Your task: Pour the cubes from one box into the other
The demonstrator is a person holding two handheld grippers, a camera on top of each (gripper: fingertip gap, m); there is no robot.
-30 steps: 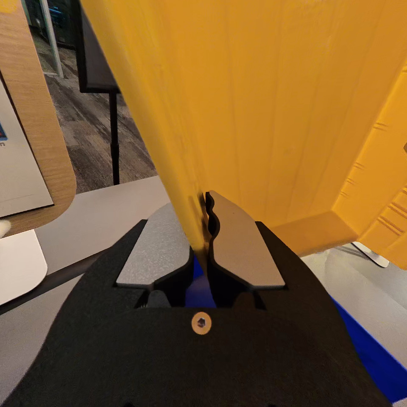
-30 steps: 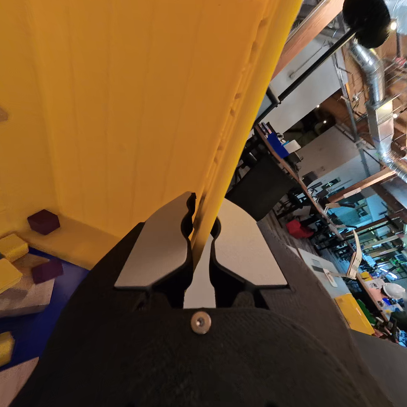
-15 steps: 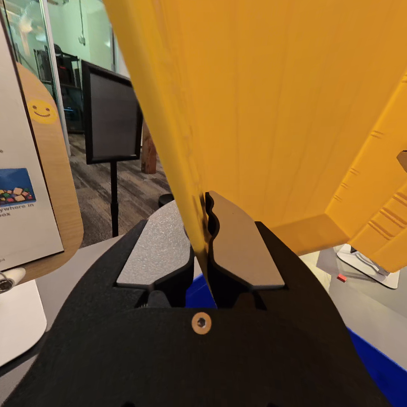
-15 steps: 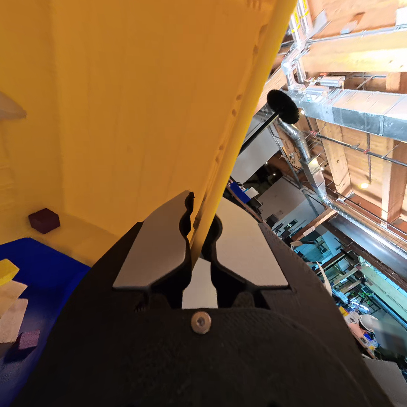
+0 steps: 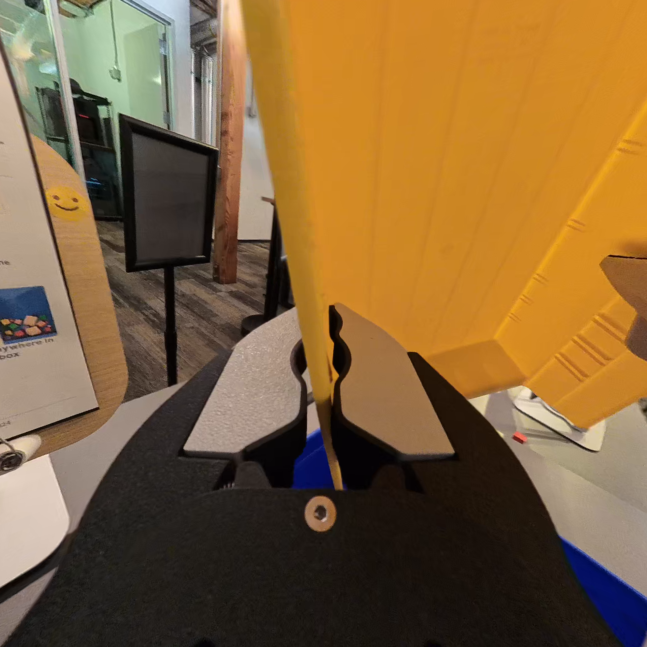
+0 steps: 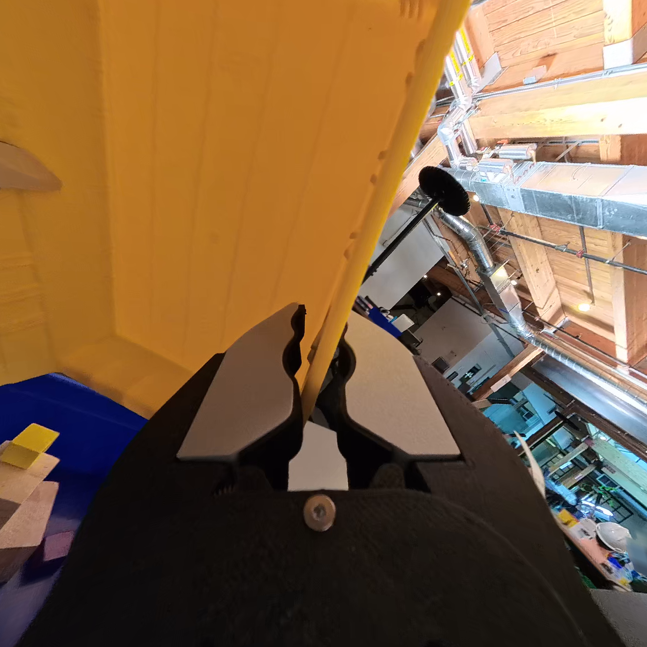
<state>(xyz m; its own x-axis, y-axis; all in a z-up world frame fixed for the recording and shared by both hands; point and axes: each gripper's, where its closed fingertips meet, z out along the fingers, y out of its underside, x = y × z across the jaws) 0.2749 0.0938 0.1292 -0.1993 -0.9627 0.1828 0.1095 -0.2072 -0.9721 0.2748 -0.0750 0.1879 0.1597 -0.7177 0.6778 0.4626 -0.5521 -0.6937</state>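
The dark red cube seen a second ago in the yellow box (image 6: 217, 168) is gone. Each hand-held gripper, left (image 5: 317, 353) and right (image 6: 324, 345), pinches a box wall. At 8 o'clock, cubes (image 6: 26, 490) lie in the blue box (image 6: 70, 420).

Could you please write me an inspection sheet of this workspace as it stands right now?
Surface: grey table, bare where visible.
Job's things: yellow box tipped up steeply above the blue box; its visible inside shows no cubes. Cubes in yellow, tan and purple lie piled in the blue box.
Clutter: small red piece on the table beside a white stand base.
Grippers: left gripper clamps one wall of the yellow box, right gripper the opposite wall.
Cables: nothing seen.
Surroundings: printed sign board, black framed stand, wooden post, ceiling ducts.
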